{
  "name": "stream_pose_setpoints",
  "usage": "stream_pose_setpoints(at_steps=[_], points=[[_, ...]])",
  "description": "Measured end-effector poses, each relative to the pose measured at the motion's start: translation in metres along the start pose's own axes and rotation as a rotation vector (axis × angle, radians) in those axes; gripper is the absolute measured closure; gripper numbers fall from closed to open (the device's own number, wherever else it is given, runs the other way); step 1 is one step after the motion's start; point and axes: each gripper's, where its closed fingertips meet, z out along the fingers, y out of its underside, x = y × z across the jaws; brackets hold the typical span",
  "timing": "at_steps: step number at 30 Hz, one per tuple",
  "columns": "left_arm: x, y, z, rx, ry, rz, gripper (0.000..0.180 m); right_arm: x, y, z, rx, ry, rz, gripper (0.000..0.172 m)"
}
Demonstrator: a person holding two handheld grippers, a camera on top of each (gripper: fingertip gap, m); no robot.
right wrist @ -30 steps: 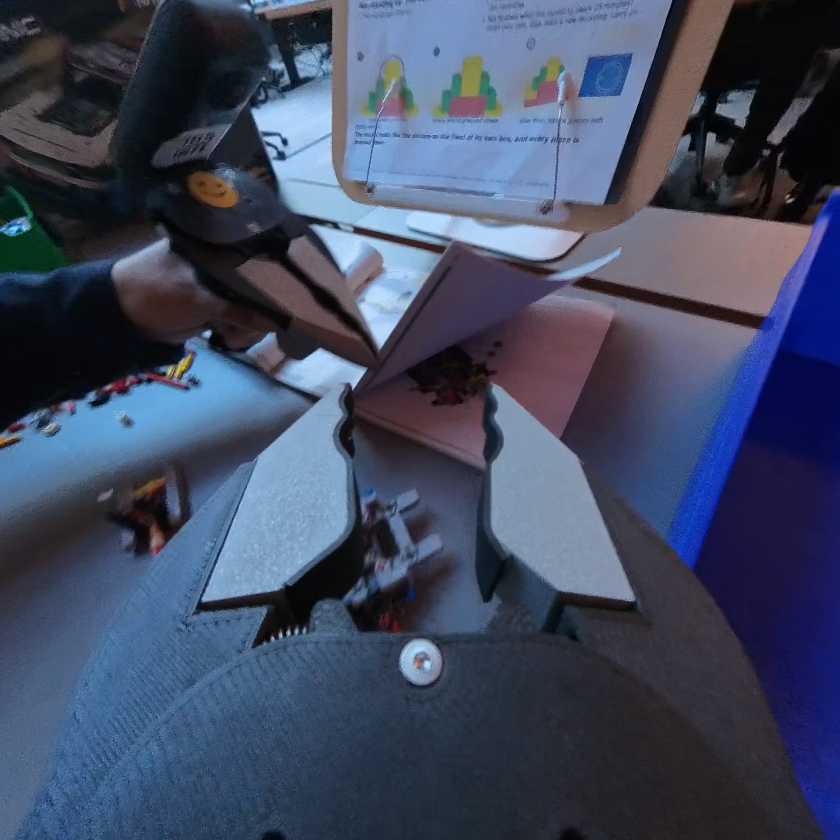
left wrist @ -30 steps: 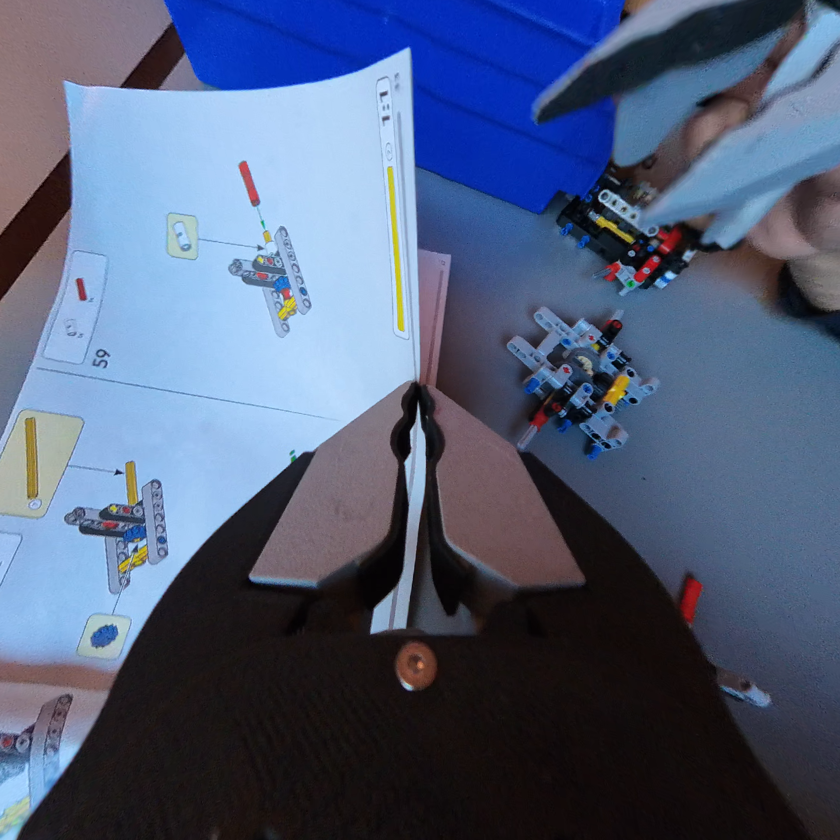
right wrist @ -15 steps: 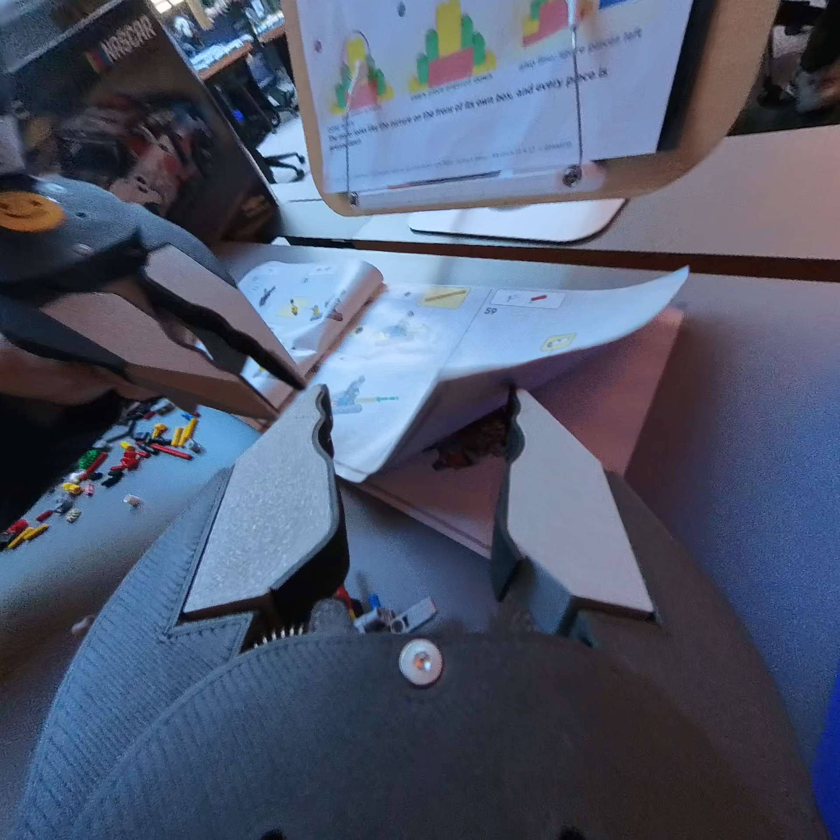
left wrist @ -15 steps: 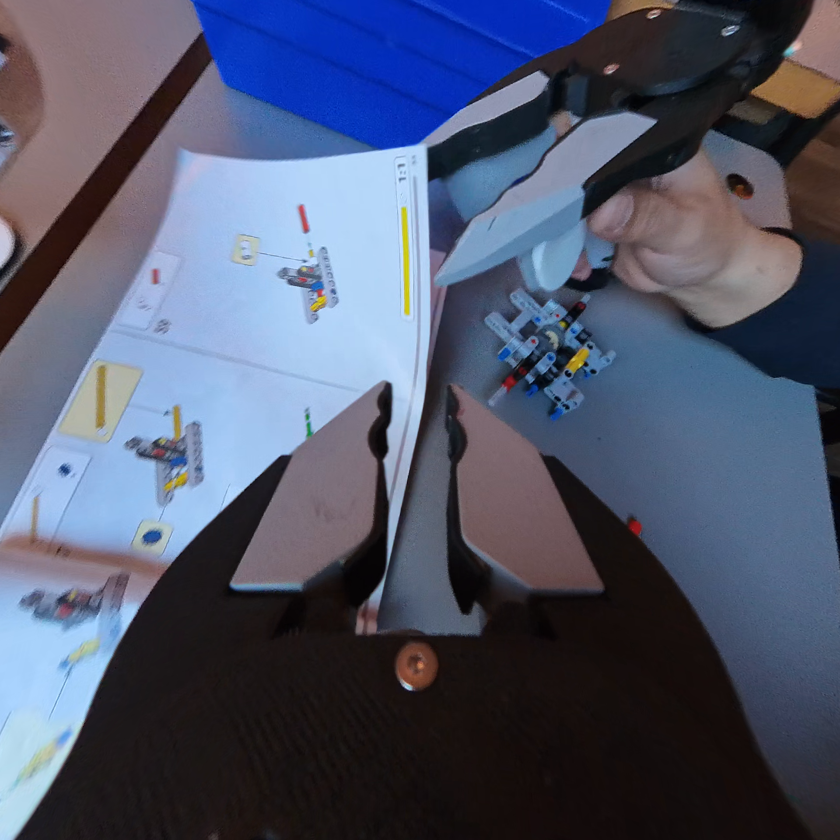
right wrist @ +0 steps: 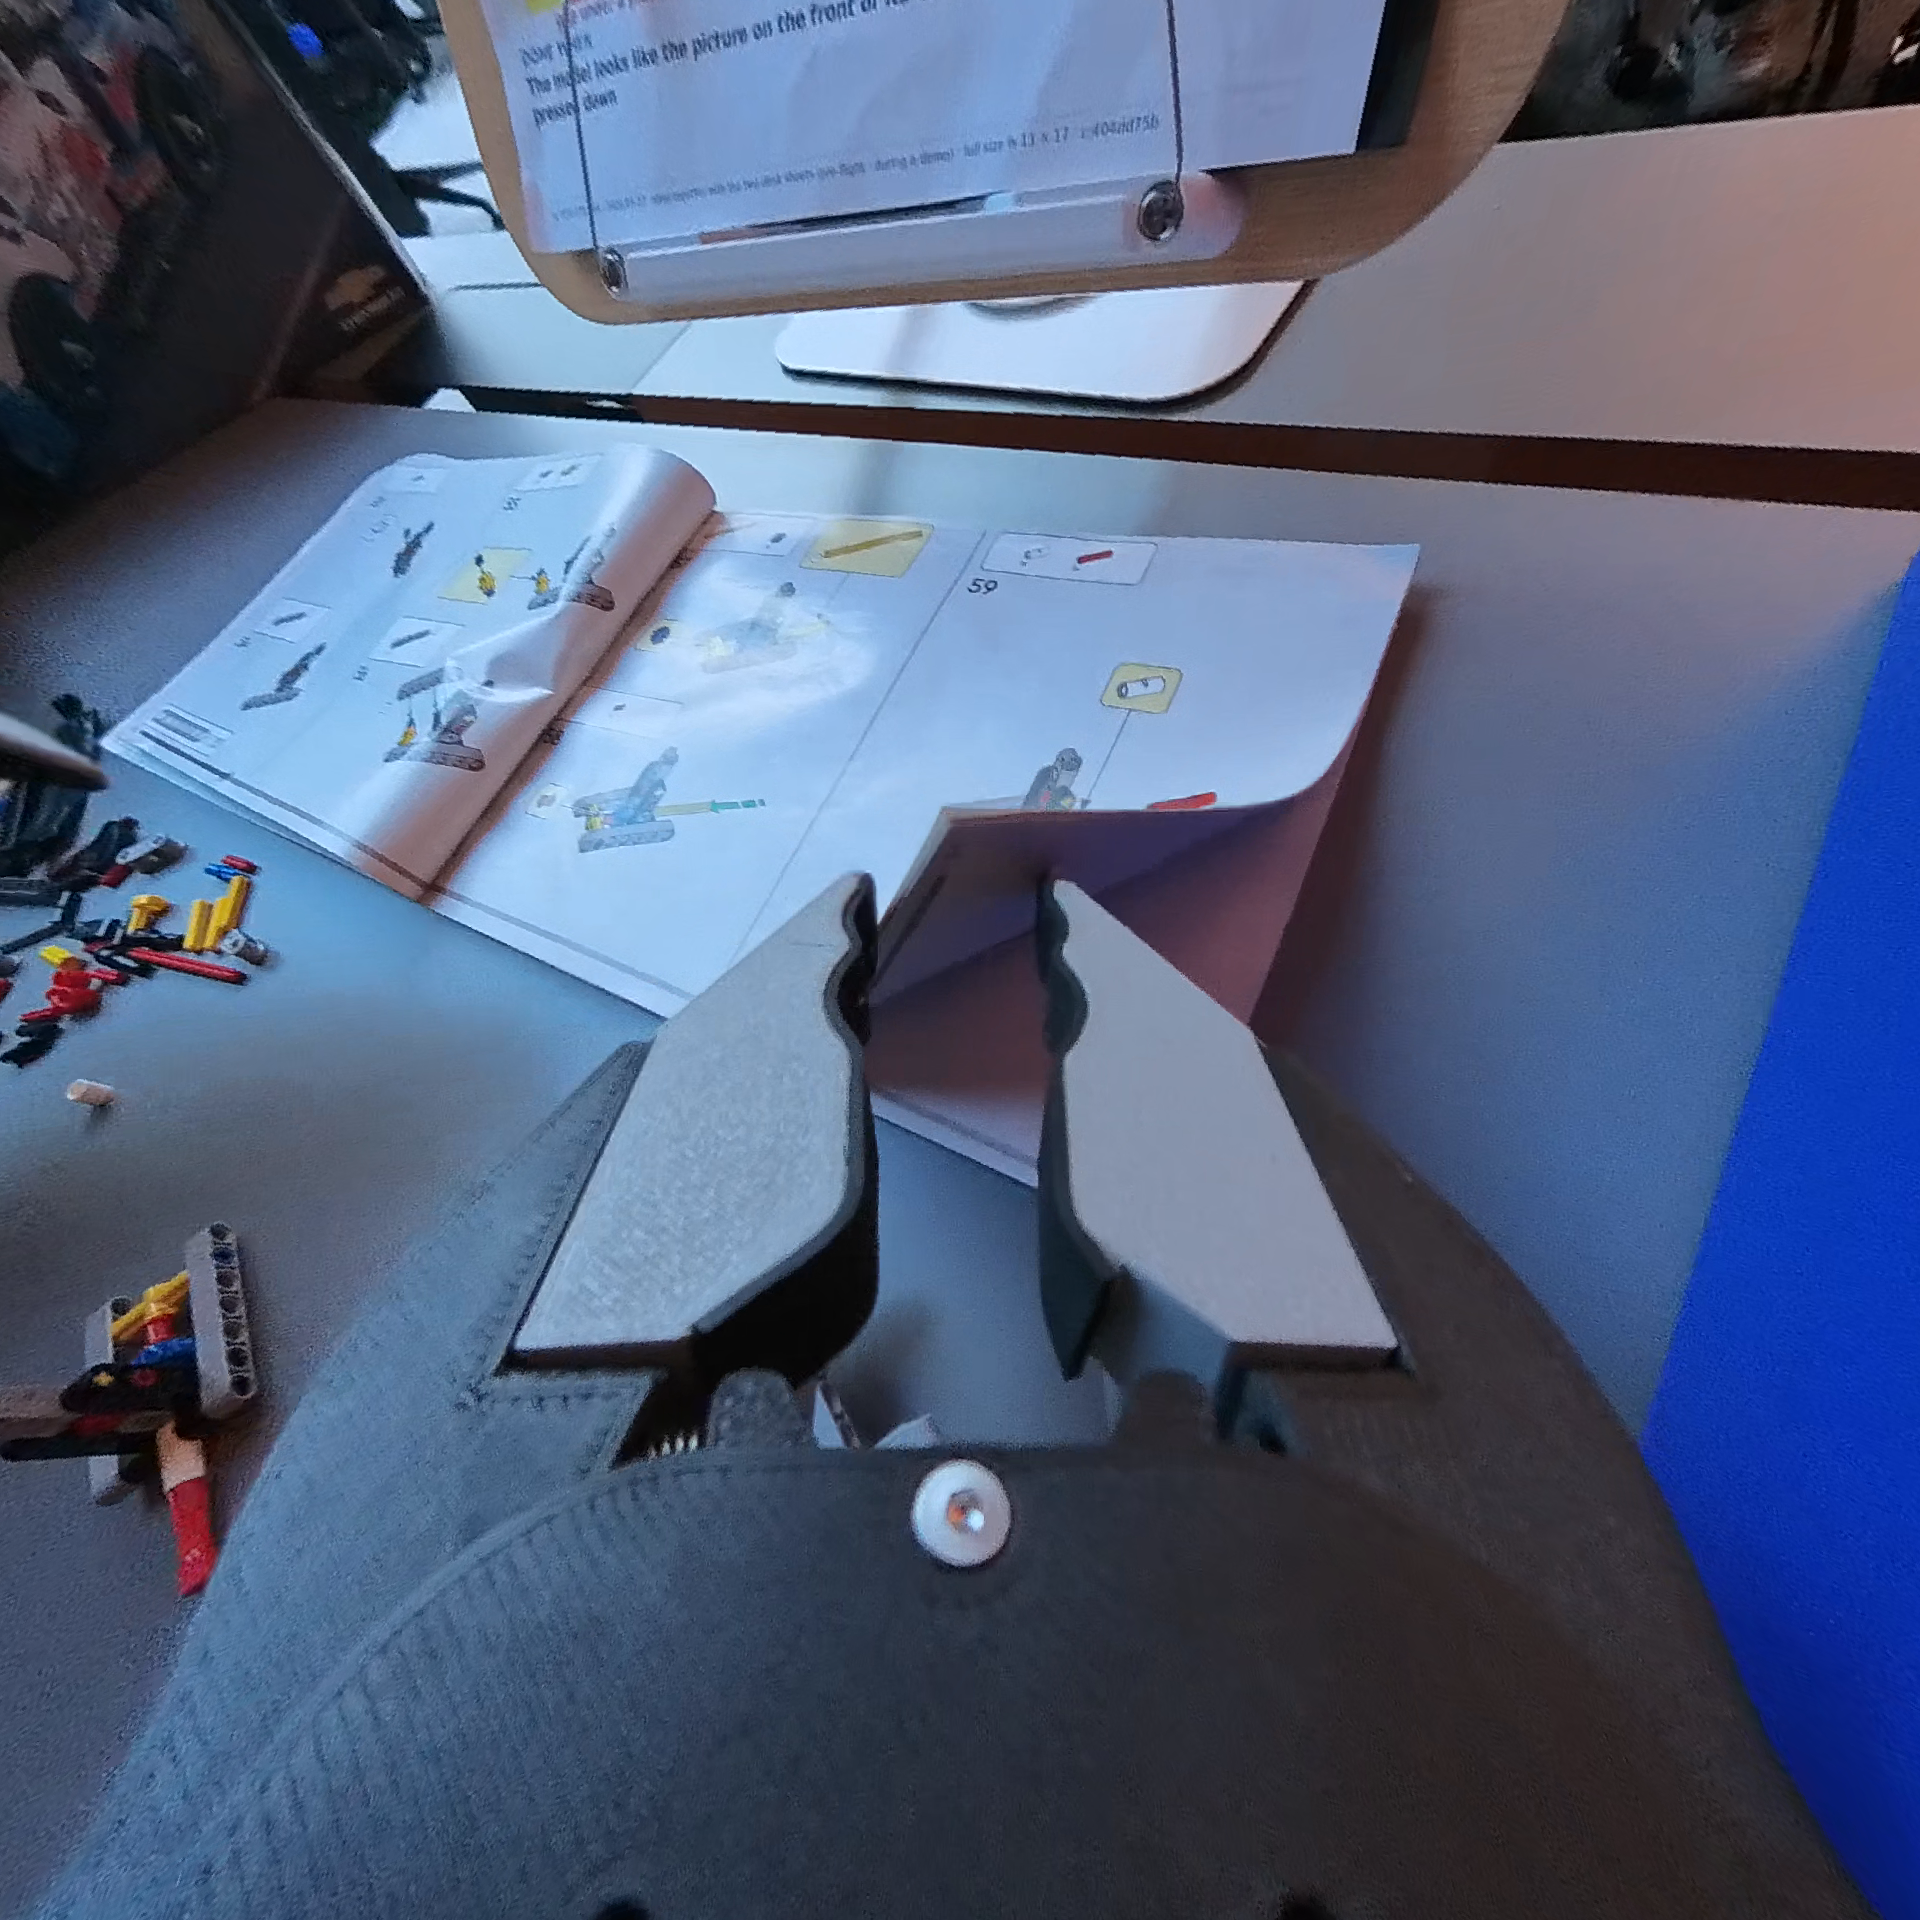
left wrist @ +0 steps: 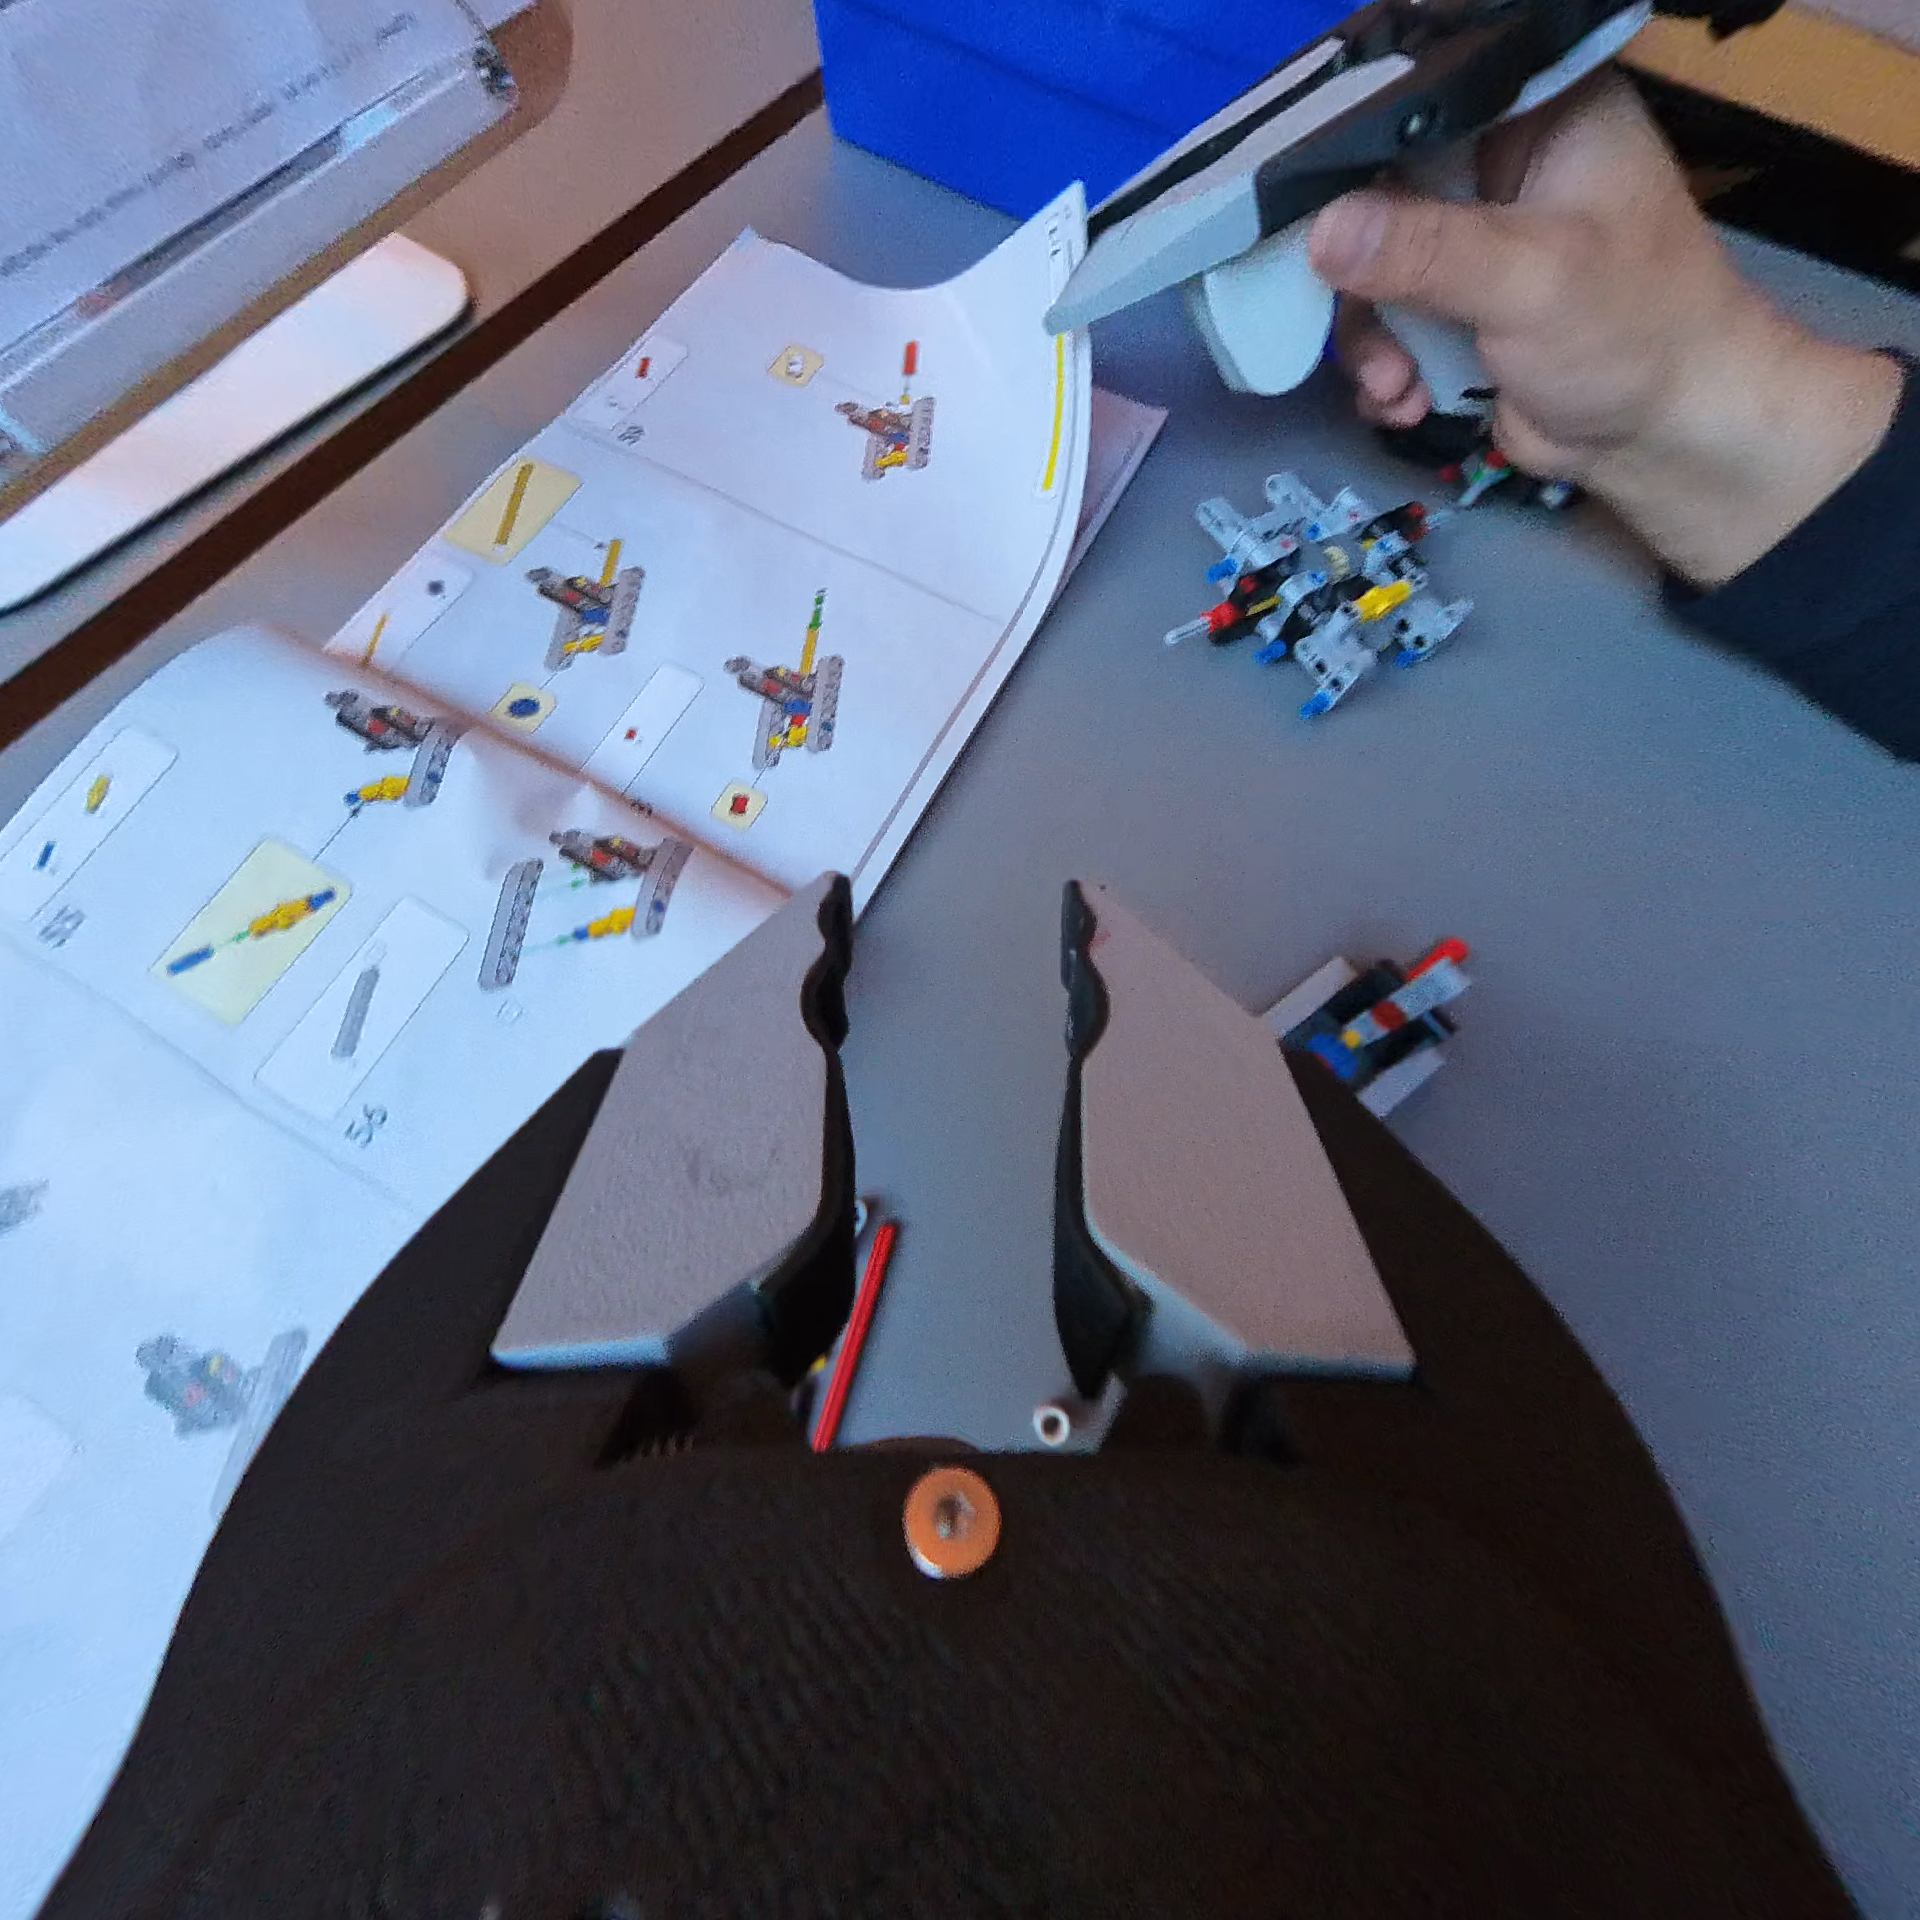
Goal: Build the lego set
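Hovering | left gripper (left wrist: 951, 904) parted, empty, over table (left wrist: 1455, 1299) beside booklet (left wrist: 727, 582) | right gripper (right wrist: 956, 904) part-open around lifted page corner (right wrist: 1122, 852), pads not pressing.

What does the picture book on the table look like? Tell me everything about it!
The instruction booklet lies open on the grey table, with white glossy pages showing little drawings of brick models, yellow boxes and a yellow bar along one edge. A crease runs down its middle. The right-hand page's near corner curls up, showing its underside. The right gripper is open at that corner; the left gripper is open beside the booklet's edge, holding nothing.
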Motion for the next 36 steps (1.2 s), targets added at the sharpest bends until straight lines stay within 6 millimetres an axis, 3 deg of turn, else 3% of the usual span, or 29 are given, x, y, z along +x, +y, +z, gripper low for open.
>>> stream_pose_setpoints(at_steps=[5, 15, 36], points=[[-0.004, 0.025, -0.006, 0.01, -0.109, 0.054, 0.148, -0.003, 0.002, 0.0, -0.02, 0.025, -0.04, 0.159], [-0.025, 0.043, -0.008, -0.085, -0.281, 0.13, 0.15, -0.009, 0.006, 0.004, -0.054, 0.09, -0.195, 0.169], [-0.023, 0.056, 0.003, -0.133, -0.266, 0.127, 0.152, -0.007, 0.007, 0.004, -0.048, 0.101, -0.217, 0.167]])
